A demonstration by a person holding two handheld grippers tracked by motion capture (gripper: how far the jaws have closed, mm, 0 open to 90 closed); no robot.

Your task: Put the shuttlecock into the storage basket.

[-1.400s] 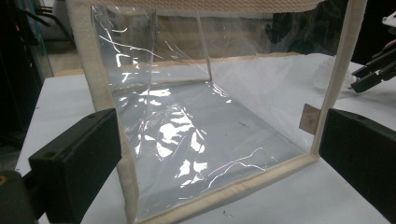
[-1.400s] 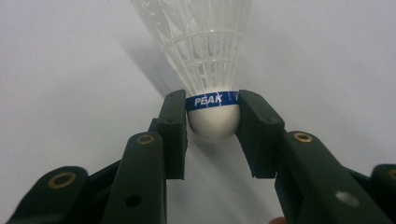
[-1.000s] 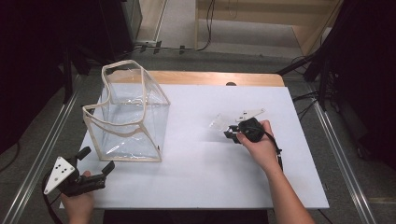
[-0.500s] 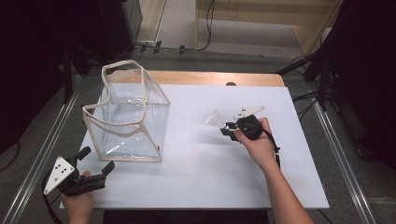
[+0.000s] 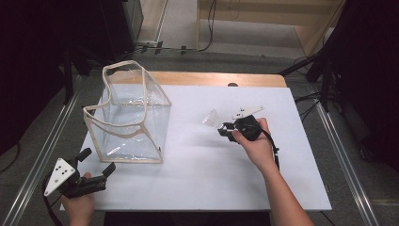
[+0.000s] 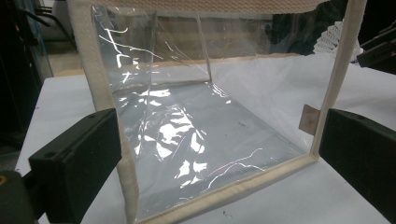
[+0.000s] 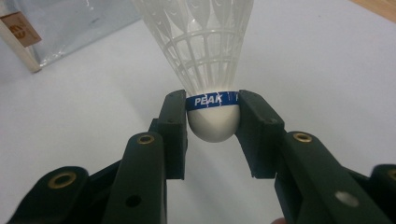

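Shuttlecock (image 7: 210,70) clamped at cork base by right gripper (image 7: 211,119), above white table (image 5: 197,179), right of clear bag (image 5: 129,117). Jaws partly closed, pads pressed on blue band. Likely step: carry to bag's open top. Skirt to be kept clear of rim; release low inside. Left gripper (image 5: 96,165) held wide open just before bag's near corner, apparently not touching.

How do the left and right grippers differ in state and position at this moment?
The right gripper is shut on the white plastic shuttlecock, pinching its rounded cork; the left gripper stands open, holding nothing. The right is at mid-table; the left sits at the table's near-left corner, facing the clear cream-trimmed bag. Both have black jaws.
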